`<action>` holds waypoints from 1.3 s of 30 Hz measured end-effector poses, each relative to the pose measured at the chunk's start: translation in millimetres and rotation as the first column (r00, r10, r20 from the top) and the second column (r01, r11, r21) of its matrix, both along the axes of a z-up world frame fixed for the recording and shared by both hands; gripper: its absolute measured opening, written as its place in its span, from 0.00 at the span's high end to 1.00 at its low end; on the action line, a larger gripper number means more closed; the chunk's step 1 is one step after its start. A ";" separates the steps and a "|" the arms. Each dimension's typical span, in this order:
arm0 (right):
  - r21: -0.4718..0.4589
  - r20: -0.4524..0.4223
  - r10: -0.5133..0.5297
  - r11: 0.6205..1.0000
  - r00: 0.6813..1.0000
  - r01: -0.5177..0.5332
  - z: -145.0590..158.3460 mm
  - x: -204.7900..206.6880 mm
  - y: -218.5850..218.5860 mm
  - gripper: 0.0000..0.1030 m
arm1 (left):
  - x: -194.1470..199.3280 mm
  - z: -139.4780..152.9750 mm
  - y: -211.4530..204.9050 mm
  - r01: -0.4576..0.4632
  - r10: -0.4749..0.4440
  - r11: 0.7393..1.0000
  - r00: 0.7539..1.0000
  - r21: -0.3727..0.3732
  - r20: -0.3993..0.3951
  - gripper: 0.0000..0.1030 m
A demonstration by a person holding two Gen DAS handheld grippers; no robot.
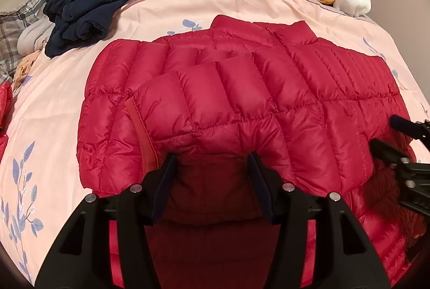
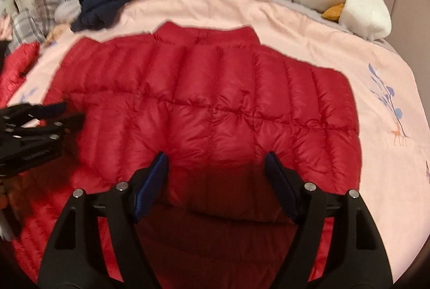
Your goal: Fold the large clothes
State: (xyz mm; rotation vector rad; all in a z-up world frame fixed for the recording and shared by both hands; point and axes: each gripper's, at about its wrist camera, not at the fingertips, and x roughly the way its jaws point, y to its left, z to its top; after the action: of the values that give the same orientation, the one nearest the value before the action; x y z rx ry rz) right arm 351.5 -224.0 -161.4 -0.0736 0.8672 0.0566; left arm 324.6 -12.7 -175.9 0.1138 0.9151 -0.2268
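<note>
A red quilted down jacket point(image 1: 228, 106) lay spread on the pink bedspread point(image 1: 67, 114), one sleeve folded across it. The left hand-held gripper point(image 1: 212, 168) and the right hand-held gripper point(image 2: 216, 168) hovered spread over its near hem, pinching nothing. A navy garment point(image 1: 88, 12) lay bunched beyond.

Warm, dim indoor light is falling evenly; fisheye edges are bending and vignetting; the right wrist view is smearing with motion blur.
</note>
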 end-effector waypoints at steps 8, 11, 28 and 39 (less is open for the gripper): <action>0.021 -0.063 -0.047 0.999 0.997 0.048 -22.1 4.5 -8.7 0.23 | -0.7 -2.1 -2.2 0.002 -0.002 1.000 1.000 0.018 0.002 0.45; 0.038 -0.070 -0.051 0.998 0.996 0.054 -16.6 1.6 -8.7 0.22 | -2.3 0.4 0.4 -0.020 0.020 1.000 1.000 0.011 -0.004 0.39; 0.251 -0.040 -0.169 0.952 0.985 0.174 13.4 -141.1 -57.0 0.20 | -123.8 12.4 73.3 -0.077 0.077 0.996 0.997 -0.037 -0.015 0.09; 0.292 -0.102 -0.219 0.926 0.970 0.239 2.7 -212.1 -75.8 0.17 | -177.9 6.7 107.3 -0.166 0.157 0.981 0.984 -0.100 -0.088 0.09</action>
State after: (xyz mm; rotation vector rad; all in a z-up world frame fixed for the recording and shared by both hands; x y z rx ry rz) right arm 139.5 -299.8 -158.7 0.3197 0.9209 -0.0283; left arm 146.7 94.6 -169.2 -0.0697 0.9846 -0.1298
